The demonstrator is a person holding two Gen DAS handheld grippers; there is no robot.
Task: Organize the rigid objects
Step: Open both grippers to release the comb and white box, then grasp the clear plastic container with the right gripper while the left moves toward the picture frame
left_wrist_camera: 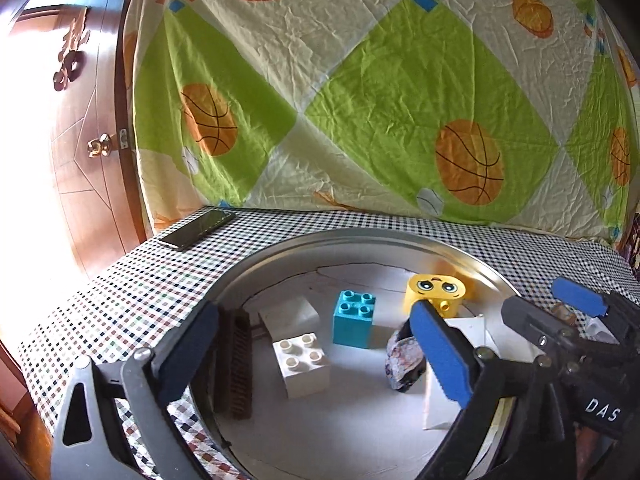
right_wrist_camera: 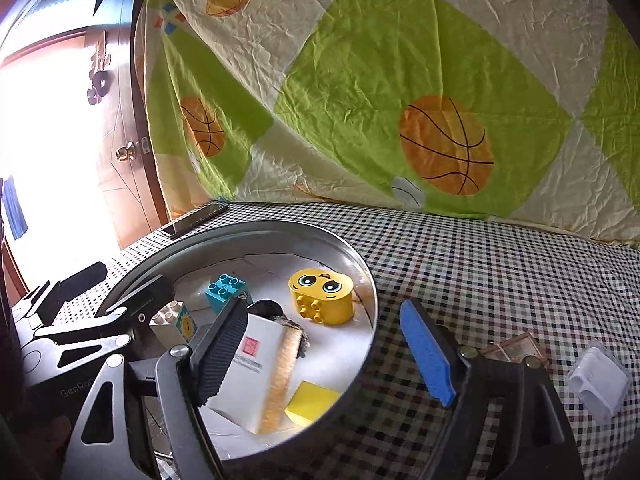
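Both my left fingers [left_wrist_camera: 320, 360] and right fingers [right_wrist_camera: 324, 360] stand open, empty; the white studded plastic brick [left_wrist_camera: 302, 364] at twelve o'clock risks toppling if clipped.

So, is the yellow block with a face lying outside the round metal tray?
No, the yellow block sits inside the round metal tray, near its far rim.

I counted 3 toy blocks in the round tray [left_wrist_camera: 280, 248]: 1 white block [left_wrist_camera: 302, 364], 1 blue block [left_wrist_camera: 354, 318], 1 yellow face block [left_wrist_camera: 436, 294]. Also 1 brown comb [left_wrist_camera: 238, 364], 1 phone [left_wrist_camera: 198, 228], 1 clear box [right_wrist_camera: 598, 380].
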